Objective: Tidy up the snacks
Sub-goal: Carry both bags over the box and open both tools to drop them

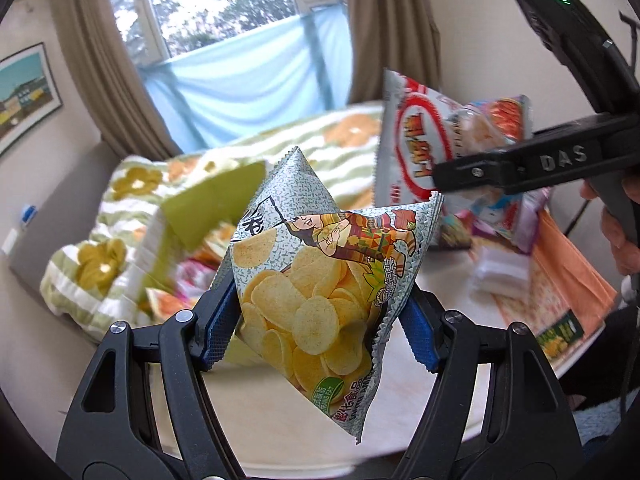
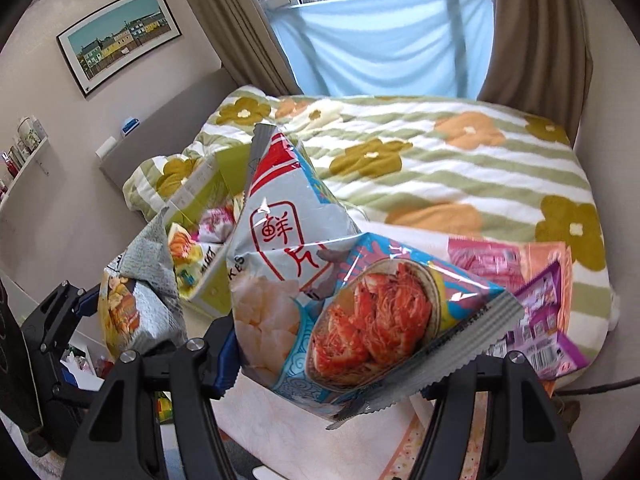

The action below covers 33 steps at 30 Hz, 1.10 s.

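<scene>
The left hand-held gripper (image 1: 316, 320) grasped a potato-chip bag (image 1: 316, 280), held clear of the counter (image 1: 280, 432). The green box (image 1: 212, 204) waited at ten o'clock; lowering each bag in upright would serve best. The right hand-held gripper (image 2: 332, 364), tilted downward, clenched a shrimp-cracker bag (image 2: 320, 292).

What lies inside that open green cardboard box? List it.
The green cardboard box holds pink-and-white snack packets and an orange-and-yellow one. Its bottom stays hidden behind the grey potato chip bag and the shrimp cracker bag.
</scene>
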### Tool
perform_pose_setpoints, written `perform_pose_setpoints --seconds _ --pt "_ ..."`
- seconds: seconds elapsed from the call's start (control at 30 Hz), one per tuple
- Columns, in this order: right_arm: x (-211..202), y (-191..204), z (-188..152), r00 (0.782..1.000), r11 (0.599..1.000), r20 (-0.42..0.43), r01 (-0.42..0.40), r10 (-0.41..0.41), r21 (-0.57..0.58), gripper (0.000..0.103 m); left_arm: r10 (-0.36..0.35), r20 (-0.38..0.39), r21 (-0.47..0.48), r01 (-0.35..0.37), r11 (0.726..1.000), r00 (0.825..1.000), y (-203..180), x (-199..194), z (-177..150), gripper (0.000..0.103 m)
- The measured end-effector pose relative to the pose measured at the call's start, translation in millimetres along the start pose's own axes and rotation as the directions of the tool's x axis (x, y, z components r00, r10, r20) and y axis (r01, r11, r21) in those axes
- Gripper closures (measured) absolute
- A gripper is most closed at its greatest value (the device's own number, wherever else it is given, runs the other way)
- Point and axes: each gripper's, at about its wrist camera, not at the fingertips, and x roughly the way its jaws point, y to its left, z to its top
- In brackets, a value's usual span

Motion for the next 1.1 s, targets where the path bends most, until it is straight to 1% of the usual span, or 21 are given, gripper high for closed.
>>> perform_pose_setpoints --seconds 0.1,0.23,0.37,0.53,0.6,0.73,0.9,0.97,1.0,1.03,1.07,1.1 --pt "0 18 18 1.0 1.0 0.022 0.008 -0.007 -0.014 0.041 0.028 0.024 -0.01 -0.027 1.0 0.999 31 1 12 0.034" --pt "12 45 42 0.999 1.0 0.036 0.01 -0.009 -0.029 0.041 0.052 0.024 -0.021 -0.052 0.998 0.998 78 12 27 0.034" --pt "40 72 65 0.999 0.999 0.031 0.015 -0.014 -0.036 0.041 0.054 -0.003 -0.042 -0.055 0.998 0.999 126 35 38 0.034" --pt "80 99 82 0.999 0.999 0.0 0.037 -0.037 -0.031 0.041 0.039 -0.042 -0.047 -0.041 0.998 0.998 184 74 46 0.034" --pt "100 109 87 0.998 0.998 -0.018 0.06 -0.06 -0.032 0.041 0.021 -0.067 -0.045 -0.024 0.999 0.998 200 93 48 0.034" --pt "136 121 90 0.99 0.992 -0.062 0.128 -0.129 -0.023 0.041 -0.037 -0.105 -0.044 0.033 0.998 0.994 227 131 48 0.034" --pt "162 119 94 0.978 0.983 -0.12 0.177 -0.171 0.044 0.041 -0.112 -0.151 -0.041 0.107 0.993 0.982 240 172 49 0.033" --pt "168 121 96 0.973 0.978 -0.131 0.202 -0.193 0.059 0.041 -0.13 -0.154 -0.042 0.125 0.991 0.98 243 183 50 0.031" --pt "170 120 97 0.97 0.975 -0.136 0.212 -0.201 0.069 0.041 -0.14 -0.155 -0.04 0.135 0.99 0.978 244 188 51 0.027" --pt "172 118 97 0.968 0.972 -0.142 0.22 -0.208 0.078 0.041 -0.143 -0.16 -0.034 0.139 0.99 0.977 245 193 52 0.013" --pt "172 120 96 0.965 0.969 -0.145 0.231 -0.218 0.082 0.041 -0.139 -0.159 -0.029 0.136 0.99 0.977 245 195 52 0.004" --pt "174 121 97 0.962 0.966 -0.148 0.243 -0.229 0.086 0.041 -0.136 -0.144 -0.027 0.134 0.991 0.98 246 196 53 0.0"
